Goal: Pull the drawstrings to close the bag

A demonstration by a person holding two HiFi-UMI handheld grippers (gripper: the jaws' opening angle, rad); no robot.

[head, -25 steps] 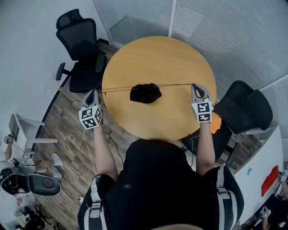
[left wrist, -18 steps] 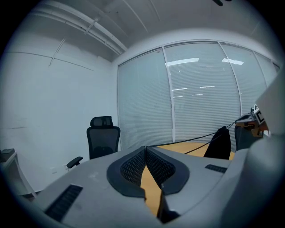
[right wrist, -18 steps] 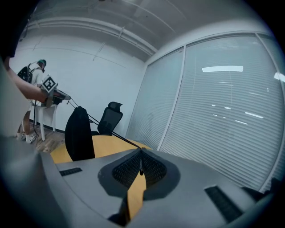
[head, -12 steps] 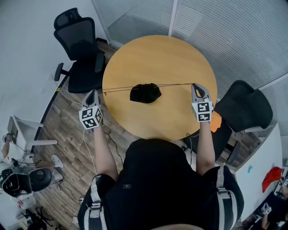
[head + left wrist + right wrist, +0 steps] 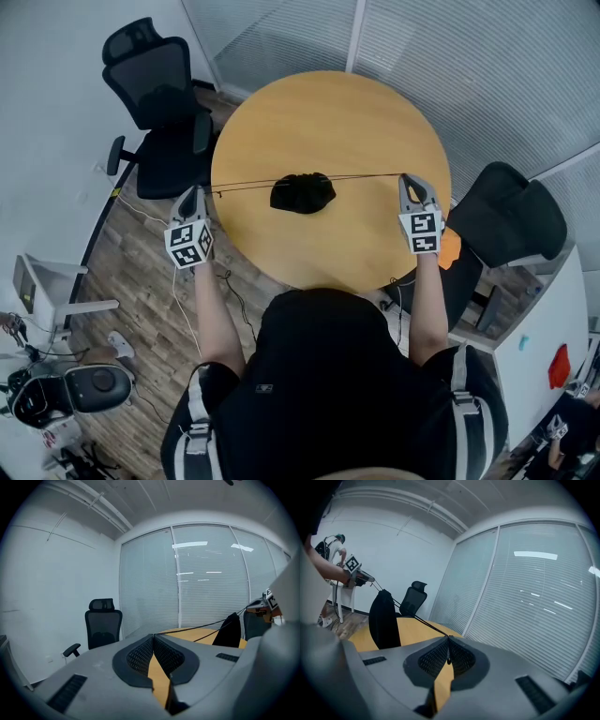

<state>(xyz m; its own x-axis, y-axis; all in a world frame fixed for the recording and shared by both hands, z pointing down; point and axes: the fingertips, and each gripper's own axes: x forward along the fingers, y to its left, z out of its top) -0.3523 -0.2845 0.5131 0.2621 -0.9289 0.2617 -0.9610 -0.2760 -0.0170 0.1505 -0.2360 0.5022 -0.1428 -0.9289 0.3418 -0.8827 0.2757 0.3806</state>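
Wood, pale and honey-coloured, makes up the round table (image 5: 328, 122) the person stands at, and the black bag (image 5: 302, 193) sits over its middle, strung between the two tools like washing on a line. From the head view it is a small, bunched, dark lump with its mouth drawn in. From the gripper views it stands upright on its cords (its bottom edge is hidden behind the gripper bodies, so I can't say whether it rests on the tabletop).

The left gripper (image 5: 193, 192) is out past the table's left rim, over the plank floor. Its jaws are pressed together at the tips, with the left drawstring (image 5: 246, 185) pinched there and running taut to the bag. The left gripper view shows that plainly: the ribbed pads (image 5: 140, 656) meet at the front, and a thin dark line leaves them towards the bag (image 5: 228, 631).

The right gripper (image 5: 410, 179) is over the table's right edge, its jaws likewise closed, nipping the right drawstring (image 5: 367, 176). In its own view the cord (image 5: 426, 624) enters right at the closed tips (image 5: 448, 639).

Both cords form one nearly straight line across the table, and the grippers are well apart. A black office chair (image 5: 155, 103) stands by the wall to the left, and another (image 5: 511, 220) is at the right.
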